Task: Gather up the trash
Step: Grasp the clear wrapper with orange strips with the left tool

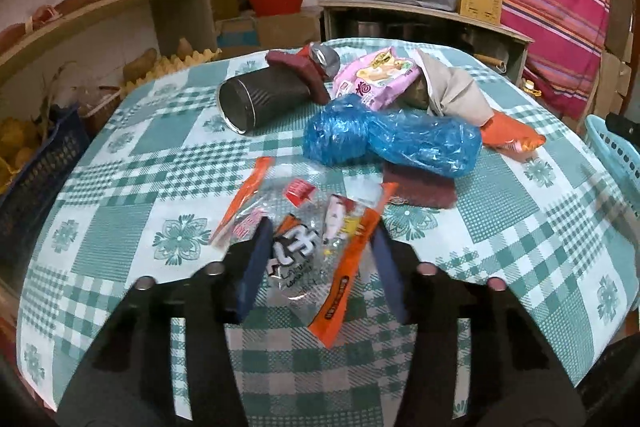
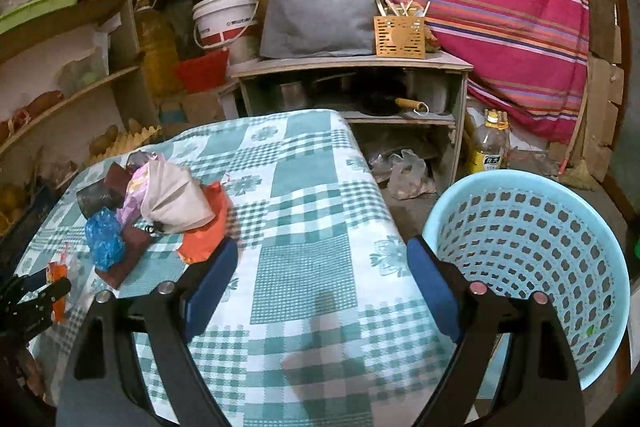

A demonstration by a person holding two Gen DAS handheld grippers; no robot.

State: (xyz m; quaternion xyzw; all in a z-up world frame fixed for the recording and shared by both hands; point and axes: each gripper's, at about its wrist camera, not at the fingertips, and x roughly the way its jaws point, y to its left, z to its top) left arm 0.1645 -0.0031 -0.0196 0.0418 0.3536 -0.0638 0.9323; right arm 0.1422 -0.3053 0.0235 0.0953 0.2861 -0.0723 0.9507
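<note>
Left wrist view: left gripper [image 1: 318, 259] at lower centre of frame, blue pads partly open, straddling a clear and orange snack wrapper [image 1: 316, 247] lying flat on the green checked tablecloth [image 1: 120, 227]. Pads sit at the wrapper's two sides; cannot tell if they touch it, not clamped. Trash pile in upper middle of frame: dark cylindrical can [image 1: 260, 97] on its side, blue plastic bag [image 1: 390, 137], pink packet [image 1: 374, 77], grey-beige paper [image 1: 452, 87], orange bag [image 1: 510, 135], dark red cloth piece [image 1: 420, 187] just under the blue bag.

Right wrist view: right gripper [image 2: 324, 283] at lower centre, jaws wide open, holding nothing, hovering over bare tablecloth near the table's right edge. Light blue perforated basket [image 2: 532, 239] at lower right of frame, beside the table, just past the right finger. Trash pile sits at left middle of frame, well apart from the basket. Left gripper visible at lower left edge.
</note>
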